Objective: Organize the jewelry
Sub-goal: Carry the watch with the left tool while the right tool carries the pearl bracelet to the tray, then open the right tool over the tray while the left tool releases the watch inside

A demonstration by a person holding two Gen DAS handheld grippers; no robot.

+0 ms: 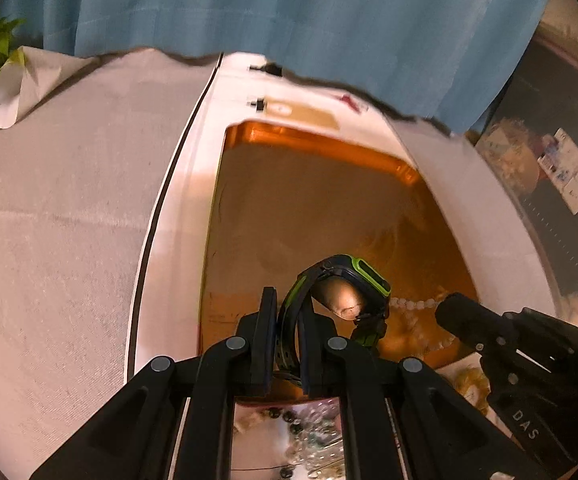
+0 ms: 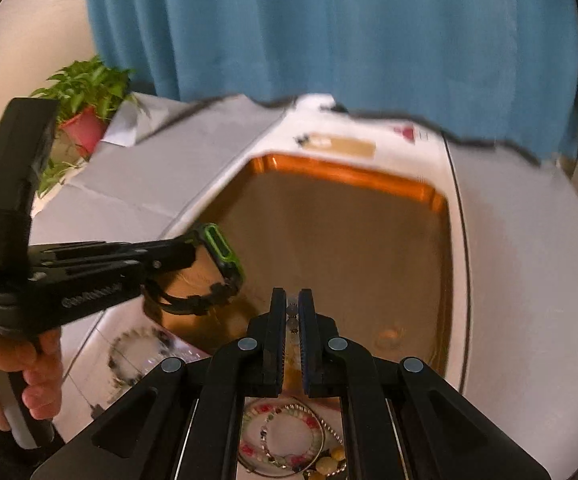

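My left gripper (image 1: pixel 288 300) is shut on the strap of a black and green watch (image 1: pixel 353 280) and holds it above the orange tray (image 1: pixel 321 148). The same watch (image 2: pixel 219 248) and left gripper (image 2: pixel 177 254) show at the left of the right wrist view, over the tray's (image 2: pixel 349 176) near left edge. My right gripper (image 2: pixel 293 300) is shut on a pale bead strand (image 2: pixel 292 318) between its pads; this white bead necklace (image 1: pixel 417 304) hangs over the tray beside the right gripper (image 1: pixel 453 308). Bead bracelets (image 2: pixel 285 436) lie below my right gripper.
The tray sits on a white surface (image 1: pixel 177 216) covered by grey cloth (image 1: pixel 57 208). A blue curtain (image 2: pixel 329 32) hangs behind. A potted plant (image 2: pixel 85 112) in a red pot stands at the far left. More beads (image 1: pixel 301 424) lie under my left gripper.
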